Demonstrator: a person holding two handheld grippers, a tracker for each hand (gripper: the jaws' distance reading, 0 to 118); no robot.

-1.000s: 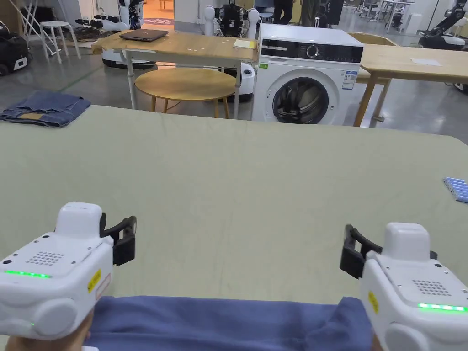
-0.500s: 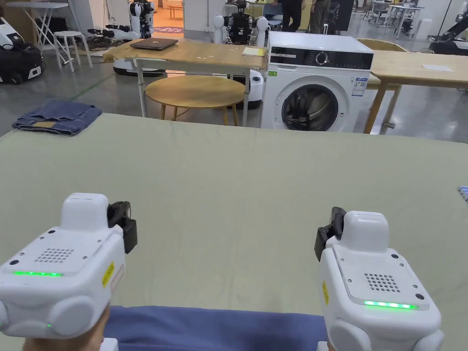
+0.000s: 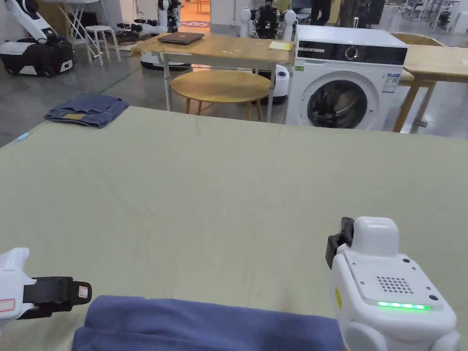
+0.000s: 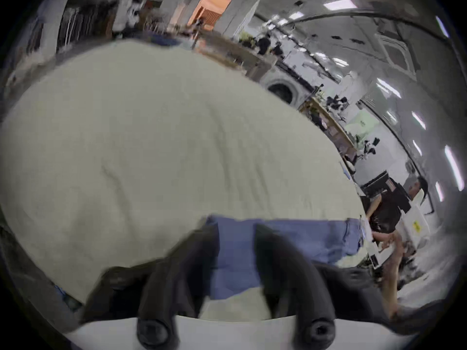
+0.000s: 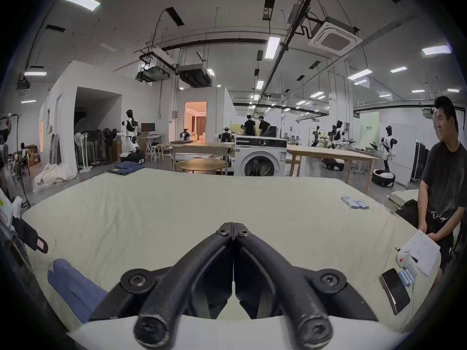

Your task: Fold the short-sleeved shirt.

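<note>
Swinging out to the left, the left gripper (image 3: 84,291) no longer stands tall beside the shirt like it did a moment ago. Now it lies low and sideways, with its tip pointing at the left end of the blue short-sleeved shirt (image 3: 205,324). In the left gripper view its jaws are wide apart, with shirt cloth showing past the gap and nothing held. I think it is getting ready to grab that end for another fold.

The shirt lies in a long, flat strip on the near edge of the pale green table (image 3: 228,183). It looks partly folded already.

The right gripper (image 3: 340,237) stands just beside the shirt's right end, with its jaws closed tight on nothing.

The red-edged sticker (image 3: 5,305) on the left gripper, the yellow sticker (image 3: 337,297) on the right one, and the stickers on the washing machine (image 3: 347,87) are all too small to read.
</note>
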